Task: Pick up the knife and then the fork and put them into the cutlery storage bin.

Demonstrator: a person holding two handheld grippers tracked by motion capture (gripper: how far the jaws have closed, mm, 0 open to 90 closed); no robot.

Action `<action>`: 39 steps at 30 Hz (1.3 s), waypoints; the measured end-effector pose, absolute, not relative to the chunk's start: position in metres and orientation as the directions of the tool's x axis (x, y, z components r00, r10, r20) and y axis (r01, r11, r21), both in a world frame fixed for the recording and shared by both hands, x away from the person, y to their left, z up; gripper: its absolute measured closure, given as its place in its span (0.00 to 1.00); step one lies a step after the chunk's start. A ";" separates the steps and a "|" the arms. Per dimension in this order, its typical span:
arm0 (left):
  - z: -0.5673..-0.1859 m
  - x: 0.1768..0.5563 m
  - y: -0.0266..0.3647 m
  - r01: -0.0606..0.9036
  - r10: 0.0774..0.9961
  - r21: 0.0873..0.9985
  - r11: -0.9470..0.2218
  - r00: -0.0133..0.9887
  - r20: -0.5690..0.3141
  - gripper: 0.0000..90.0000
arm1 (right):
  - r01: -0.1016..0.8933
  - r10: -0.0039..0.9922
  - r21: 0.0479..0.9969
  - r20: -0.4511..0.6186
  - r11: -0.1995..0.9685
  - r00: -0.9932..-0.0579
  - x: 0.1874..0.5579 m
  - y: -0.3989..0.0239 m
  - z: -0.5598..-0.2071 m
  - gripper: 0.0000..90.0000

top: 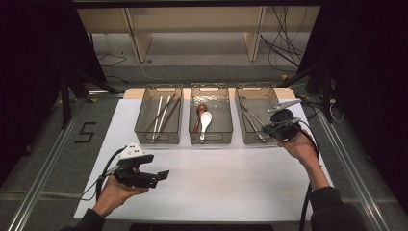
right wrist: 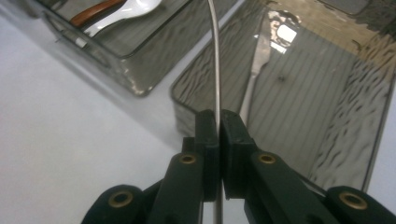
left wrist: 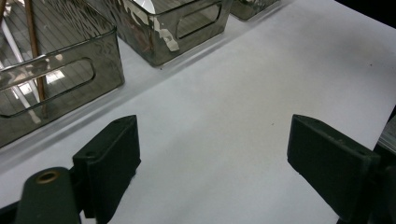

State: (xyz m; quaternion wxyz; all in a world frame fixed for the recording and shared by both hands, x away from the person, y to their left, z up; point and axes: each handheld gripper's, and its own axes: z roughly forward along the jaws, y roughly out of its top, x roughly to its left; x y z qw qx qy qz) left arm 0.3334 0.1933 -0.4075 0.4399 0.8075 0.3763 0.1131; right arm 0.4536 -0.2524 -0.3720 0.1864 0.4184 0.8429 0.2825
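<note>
While clamped in right gripper point(right wrist: 218, 126), thin metal utensil point(right wrist: 215, 60) over right bin point(right wrist: 373, 140).
Left gripper point(left wrist: 212, 154) jaws wide apart, nothing btwn, above white table point(left wrist: 261, 84) nr left bin point(left wrist: 60, 79).

The table point(top: 216, 183) is covered in plain white. Three bins point(top: 159, 115) along its far edge are smoky grey and see-through, with ribbed floors. The middle bin point(top: 210, 137) holds a white spoon point(top: 205, 120) and a reddish-brown spoon point(top: 200, 109). The right gripper point(right wrist: 218, 122) is black with brass-coloured rivets, clamped on a thin silver utensil point(right wrist: 215, 56); a silver knife point(right wrist: 256, 70) lies below it.
</note>
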 end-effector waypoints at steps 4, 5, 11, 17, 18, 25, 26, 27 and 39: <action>-0.408 0.333 0.194 0.507 0.709 0.799 -0.323 0.689 -0.151 0.18 | 0.624 0.835 0.631 -0.070 0.461 -0.546 0.465 -0.254 -0.371 0.97; -0.408 0.333 0.193 0.506 0.708 0.799 -0.325 0.690 -0.149 0.18 | 0.630 0.837 0.627 -0.066 0.458 -0.542 0.467 -0.254 -0.371 0.97; -0.408 0.332 0.192 0.501 0.705 0.799 -0.332 0.695 -0.143 0.18 | 0.663 0.865 0.624 -0.043 0.415 -0.500 0.483 -0.254 -0.372 0.97; -0.409 0.332 0.192 0.502 0.704 0.800 -0.330 0.696 -0.146 0.18 | 0.692 0.889 0.616 -0.030 0.376 -0.456 0.496 -0.258 -0.372 0.97; -0.409 0.332 0.192 0.502 0.703 0.799 -0.331 0.696 -0.146 0.18 | 0.696 0.893 0.615 -0.029 0.370 -0.449 0.498 -0.258 -0.372 0.97; -0.408 0.331 0.190 0.505 0.698 0.797 -0.331 0.700 -0.153 0.17 | 0.721 0.907 0.602 -0.012 0.342 -0.420 0.508 -0.259 -0.376 0.97; -0.408 0.331 0.190 0.505 0.698 0.797 -0.331 0.699 -0.154 0.17 | 0.722 0.908 0.602 -0.014 0.341 -0.418 0.510 -0.259 -0.377 0.97; -0.408 0.331 0.190 0.503 0.698 0.798 -0.332 0.700 -0.151 0.17 | 0.726 0.910 0.598 -0.012 0.339 -0.415 0.511 -0.259 -0.378 0.97; -0.409 0.331 0.190 0.505 0.694 0.795 -0.336 0.704 -0.154 0.17 | 0.750 0.917 0.565 -0.032 0.345 -0.397 0.525 -0.253 -0.383 0.97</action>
